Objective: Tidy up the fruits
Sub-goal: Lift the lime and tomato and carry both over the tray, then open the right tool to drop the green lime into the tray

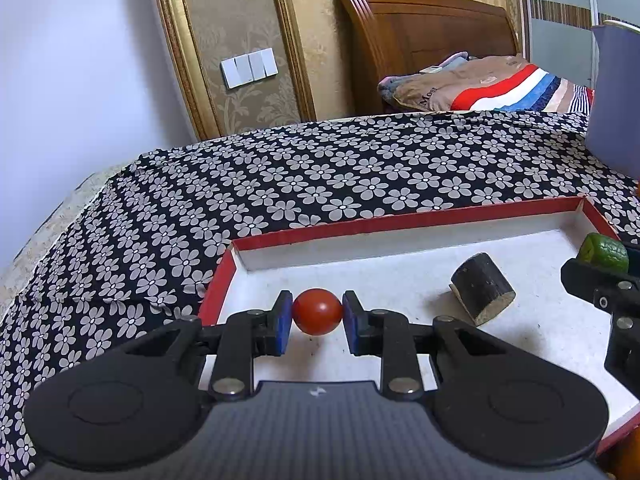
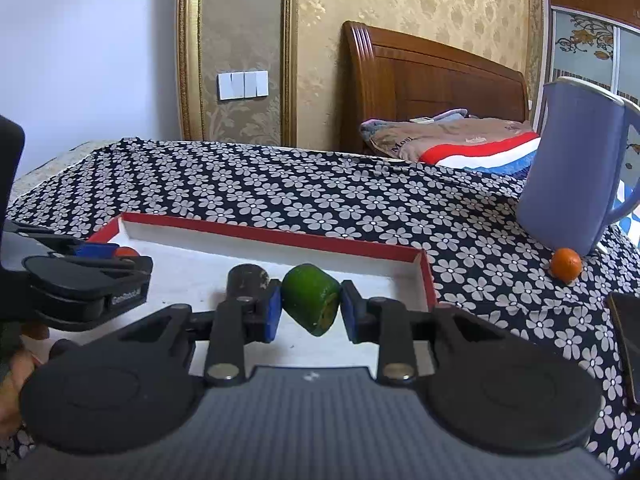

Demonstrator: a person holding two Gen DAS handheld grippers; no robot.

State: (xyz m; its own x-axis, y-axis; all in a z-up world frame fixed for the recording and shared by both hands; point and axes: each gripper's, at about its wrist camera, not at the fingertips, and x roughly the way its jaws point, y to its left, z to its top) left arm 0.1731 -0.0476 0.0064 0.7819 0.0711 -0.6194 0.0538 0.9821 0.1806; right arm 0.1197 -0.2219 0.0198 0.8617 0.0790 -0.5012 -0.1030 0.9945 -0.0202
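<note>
My left gripper (image 1: 317, 312) is shut on a small red tomato (image 1: 317, 311) just above the white floor of a red-rimmed tray (image 1: 400, 220). My right gripper (image 2: 310, 304) is shut on a green cut fruit piece (image 2: 311, 298) over the same tray (image 2: 280, 236). A dark cylindrical piece (image 1: 482, 288) lies in the tray between the two grippers; it shows behind my right gripper's left finger in the right wrist view (image 2: 247, 278). In the left wrist view the right gripper with the green piece (image 1: 604, 254) is at the right edge.
The tray sits on a black floral tablecloth (image 2: 320, 196). A blue pitcher (image 2: 576, 164) stands at the back right with a small orange (image 2: 566, 264) at its base. A dark flat object (image 2: 628, 328) lies at the right edge. A bed is behind.
</note>
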